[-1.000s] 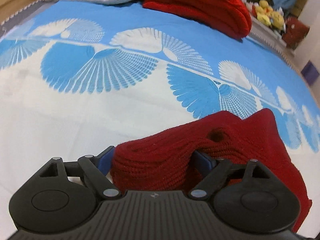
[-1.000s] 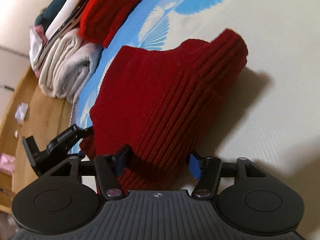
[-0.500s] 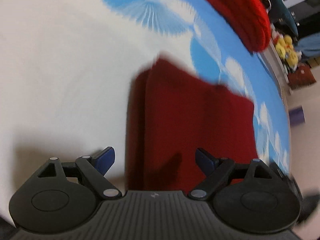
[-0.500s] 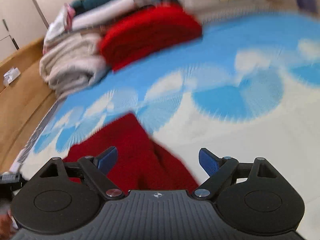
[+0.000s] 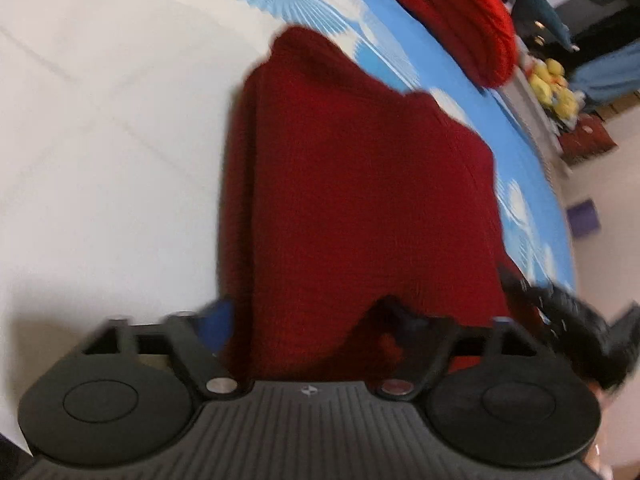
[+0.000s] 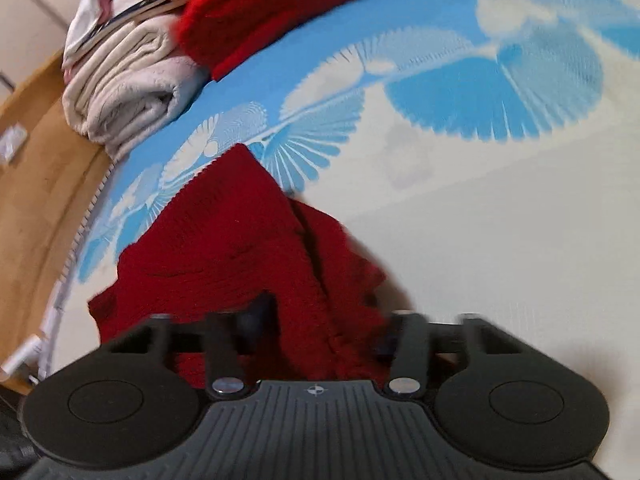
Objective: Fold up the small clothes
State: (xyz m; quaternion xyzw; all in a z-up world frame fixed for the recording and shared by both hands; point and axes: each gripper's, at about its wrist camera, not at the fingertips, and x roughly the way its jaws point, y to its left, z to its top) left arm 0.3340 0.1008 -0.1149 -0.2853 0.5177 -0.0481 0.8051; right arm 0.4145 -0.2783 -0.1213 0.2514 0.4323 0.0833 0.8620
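Under everything we see the bed (image 6: 500,220), covered in a cream sheet with a blue band of white fan shapes running toward its far edge. At that far edge sits a bright red knit (image 6: 272,12), folded thick, with a stack of pale rolled blankets (image 6: 124,96) just beside it at the far corner. In the left wrist view the same bright knit (image 5: 452,4) lies at the far edge, and yellow soft toys (image 5: 556,84) show beyond the bed.

The dark red knitted garment (image 5: 360,200) lies on the cream part of the sheet, folded into a flat slab whose far tip reaches the blue band. From the right wrist view it (image 6: 240,248) looks more rumpled, with a loose fold along one side.

Our left tool (image 5: 308,316) has just been closing; its jaws stand to either side of the garment's near edge, and blur keeps us from telling whether the pads press on it. Our right tool (image 6: 320,320) has just been closing too, and its jaws pinch a bunched ridge of the garment's near edge
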